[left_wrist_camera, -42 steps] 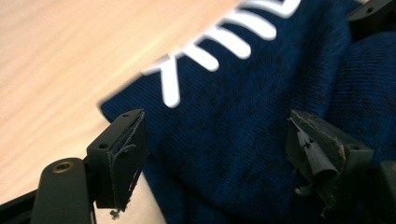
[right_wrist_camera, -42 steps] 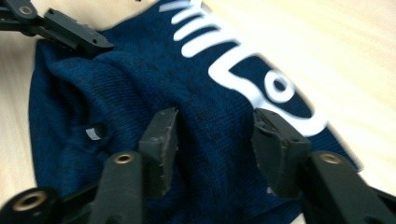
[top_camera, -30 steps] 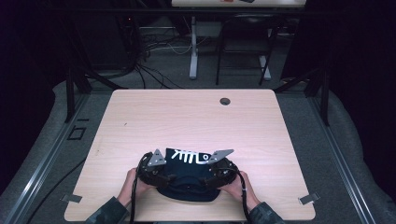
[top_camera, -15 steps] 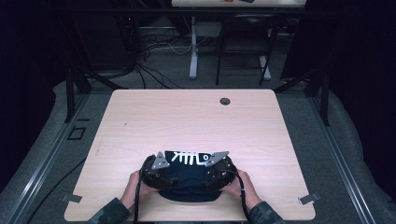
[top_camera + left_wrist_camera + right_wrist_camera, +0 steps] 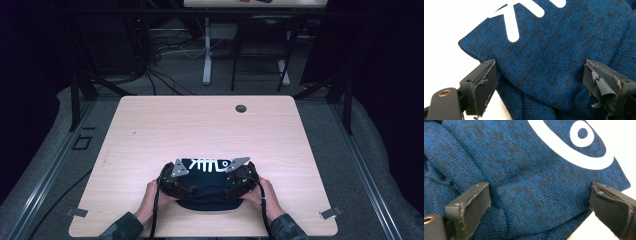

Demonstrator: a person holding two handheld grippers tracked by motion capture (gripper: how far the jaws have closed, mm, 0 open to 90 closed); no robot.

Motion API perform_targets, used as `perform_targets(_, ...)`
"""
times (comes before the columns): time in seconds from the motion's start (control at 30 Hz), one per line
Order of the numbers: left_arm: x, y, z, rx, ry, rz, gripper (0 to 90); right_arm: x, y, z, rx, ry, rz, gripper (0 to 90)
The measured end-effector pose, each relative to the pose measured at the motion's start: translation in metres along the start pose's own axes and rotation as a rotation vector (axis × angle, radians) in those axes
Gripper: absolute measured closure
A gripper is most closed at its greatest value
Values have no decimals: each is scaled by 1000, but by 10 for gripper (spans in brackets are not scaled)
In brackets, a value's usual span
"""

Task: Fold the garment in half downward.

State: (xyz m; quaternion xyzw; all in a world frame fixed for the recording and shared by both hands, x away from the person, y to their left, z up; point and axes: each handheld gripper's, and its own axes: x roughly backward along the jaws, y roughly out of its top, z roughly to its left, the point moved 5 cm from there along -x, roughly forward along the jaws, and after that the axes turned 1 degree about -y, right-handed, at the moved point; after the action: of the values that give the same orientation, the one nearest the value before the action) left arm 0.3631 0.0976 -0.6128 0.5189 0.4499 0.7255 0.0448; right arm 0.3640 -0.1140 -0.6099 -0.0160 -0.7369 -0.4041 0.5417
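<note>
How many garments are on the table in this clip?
1: a blue knit garment with a white fish-bone print lies folded at the table's near edge, between the open left gripper and right gripper.

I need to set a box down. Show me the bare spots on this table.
The table is bare from the blue knit garment back to the far edge, apart from a small round grommet hole. Strips left and right of the hands are free too. The near middle is crowded: left gripper, right gripper, garment.

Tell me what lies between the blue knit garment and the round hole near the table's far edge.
Bare tabletop, seen in the high view: nothing rests between the blue knit garment and the round hole.
</note>
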Motion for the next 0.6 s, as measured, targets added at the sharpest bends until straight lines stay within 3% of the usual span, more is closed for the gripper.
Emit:
perform_targets(0.27, -1, 4, 3, 11, -7, -5, 106, -1, -1, -6, -40, 7, -5, 11)
perform_targets(0.37, 2, 6, 6, 31, -9, -9, 3, 4, 2, -6, -36, -17, -41, 0)
perform_targets(0.5, 22, 9, 14, 58, 8, -72, 3, 22, 7, -6, -46, -26, -110, 0)
perform_targets(0.6, 32, 2, 25, 93, 36, -84, 3, 40, 2, -15, -97, -38, -166, 0)
